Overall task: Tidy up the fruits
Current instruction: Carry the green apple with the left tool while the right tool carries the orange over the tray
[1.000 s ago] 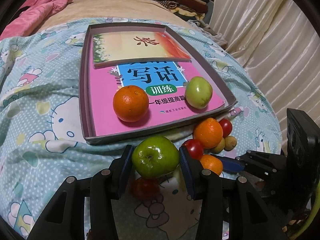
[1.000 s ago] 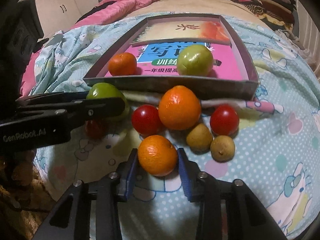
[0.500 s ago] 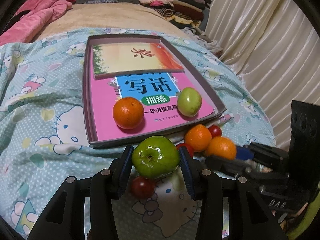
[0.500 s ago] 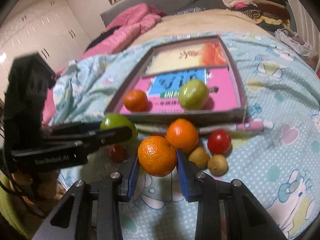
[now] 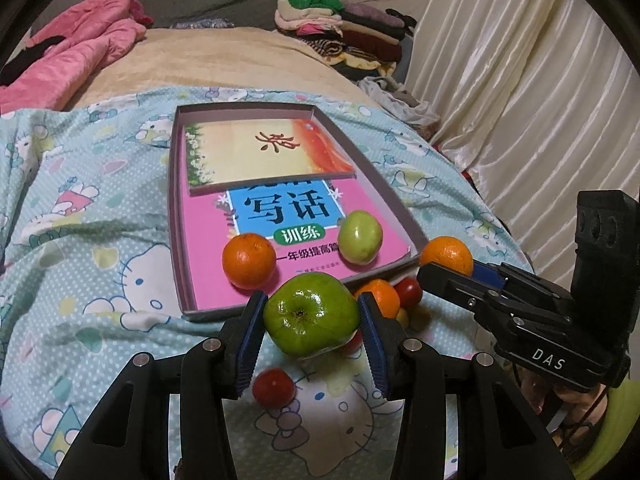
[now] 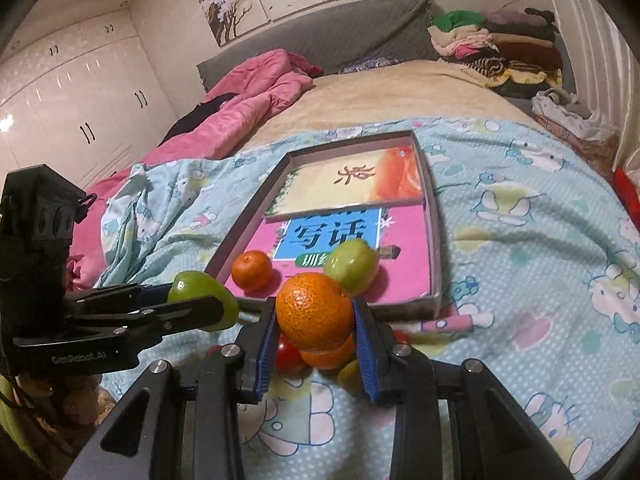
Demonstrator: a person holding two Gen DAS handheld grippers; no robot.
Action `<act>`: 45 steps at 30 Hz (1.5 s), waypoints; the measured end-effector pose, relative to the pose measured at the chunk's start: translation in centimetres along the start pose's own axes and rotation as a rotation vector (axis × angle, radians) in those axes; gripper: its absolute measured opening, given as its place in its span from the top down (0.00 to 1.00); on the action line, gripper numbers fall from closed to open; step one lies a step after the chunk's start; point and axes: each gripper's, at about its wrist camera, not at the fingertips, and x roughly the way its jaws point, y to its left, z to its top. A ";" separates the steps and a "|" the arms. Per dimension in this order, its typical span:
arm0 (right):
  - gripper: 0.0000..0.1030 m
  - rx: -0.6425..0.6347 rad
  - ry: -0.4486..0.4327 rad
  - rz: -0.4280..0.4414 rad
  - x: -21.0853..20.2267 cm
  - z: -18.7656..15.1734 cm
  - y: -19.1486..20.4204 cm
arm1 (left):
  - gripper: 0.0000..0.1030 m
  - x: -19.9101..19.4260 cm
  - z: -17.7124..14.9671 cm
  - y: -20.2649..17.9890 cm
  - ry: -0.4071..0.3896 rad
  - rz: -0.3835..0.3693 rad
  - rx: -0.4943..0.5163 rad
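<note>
- Fruit is clamped in both tools: left tool (image 5: 312, 320) grips a green apple (image 5: 311, 314), right tool (image 6: 315, 322) grips an orange (image 6: 315, 311), both lifted off the bed (image 6: 540, 280).
- Ahead of both, a shallow box (image 5: 175, 216) holds books, another orange (image 5: 249, 260) and a pale green fruit (image 5: 360, 237).
- Under the tools, loose tomatoes (image 5: 274, 387) and small fruits lie on the patterned sheet.

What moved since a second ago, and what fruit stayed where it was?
Both claws went up with their fruit. The left claw lifted the green apple off the blanket. The right claw lifted its orange off the blanket too, above the pile of fruit. Neither let go. The orange in the tray, the pale green fruit and the tray stayed put.
</note>
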 end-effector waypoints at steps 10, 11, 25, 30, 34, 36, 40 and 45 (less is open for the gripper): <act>0.66 -0.009 -0.046 -0.042 -0.5 1.1 -0.7 | 0.54 0.2 0.9 -0.4 -0.019 0.003 -0.022; 0.66 -0.007 -0.048 -0.044 -0.5 1.2 -0.7 | 0.54 0.3 0.9 -0.5 -0.021 0.003 -0.025; 0.66 -0.002 -0.068 -0.082 -0.1 2.5 -1.9 | 0.54 2.5 2.0 -1.2 -0.005 0.037 -0.021; 0.66 -0.005 -0.066 -0.090 0.3 2.8 -2.1 | 0.54 3.3 2.5 -1.1 -0.006 0.055 -0.022; 0.66 -0.017 -0.066 -0.095 0.7 2.9 -2.1 | 0.54 4.3 2.7 -1.2 0.005 0.058 -0.016; 0.66 -0.019 -0.059 -0.102 1.1 3.0 -2.2 | 0.54 4.7 2.8 -1.3 0.011 0.067 -0.006; 0.66 -0.020 -0.054 -0.105 1.4 3.0 -2.4 | 0.54 5.5 2.7 -0.9 0.026 0.066 -0.014; 0.66 -0.029 -0.055 -0.113 1.6 3.2 -2.5 | 0.54 5.8 2.7 -1.2 0.025 0.071 0.008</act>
